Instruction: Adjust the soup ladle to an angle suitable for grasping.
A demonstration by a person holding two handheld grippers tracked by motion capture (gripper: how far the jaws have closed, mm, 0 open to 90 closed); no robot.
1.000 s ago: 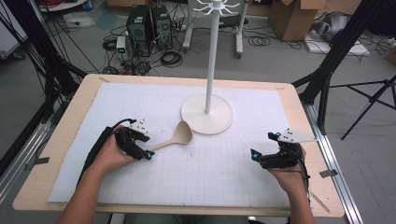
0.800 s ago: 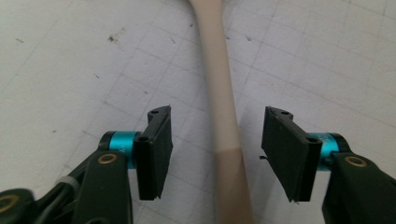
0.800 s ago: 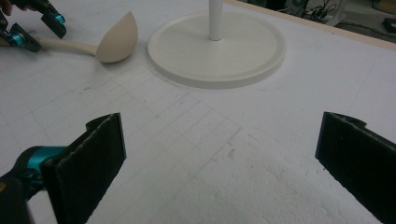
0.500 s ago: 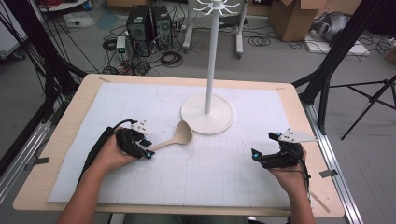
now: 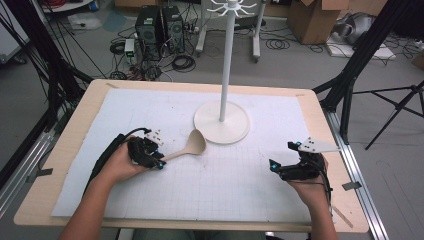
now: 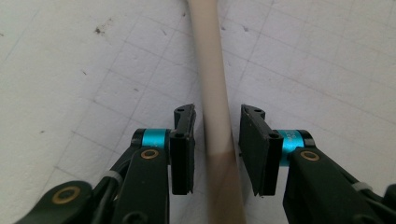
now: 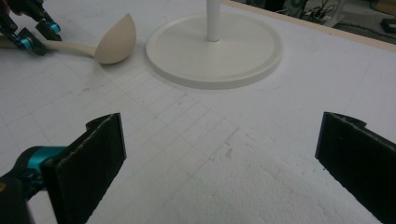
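1. A beige ladle (image 5: 187, 148) lies flat on the white gridded mat (image 5: 235, 190) that covers the tabletop (image 5: 80, 120), its bowl just beside the round base of a white hanging stand (image 5: 222, 121) and its handle running out toward the person's left side.

2. The left gripper (image 5: 159, 162) sits low over the end of that handle. In the left gripper view (image 6: 215, 140) its jaws straddle the handle, one on each side. They have just been closing in on it, and a thin strip of mat can be seen between each pad and the handle, so the pads are not pressing on it.

3. The ladle rests on the mat, not lifted.

4. The right gripper (image 5: 272, 165) is held near the tabletop's right edge, well apart from the ladle and the stand. In the right gripper view (image 7: 219, 154) its jaws stand wide apart with bare mat between them and nothing held.

5. From that view the ladle's bowl (image 7: 116, 39) lies just left of the stand's base (image 7: 215, 49), with the left gripper (image 7: 29, 39) at the handle's far end.
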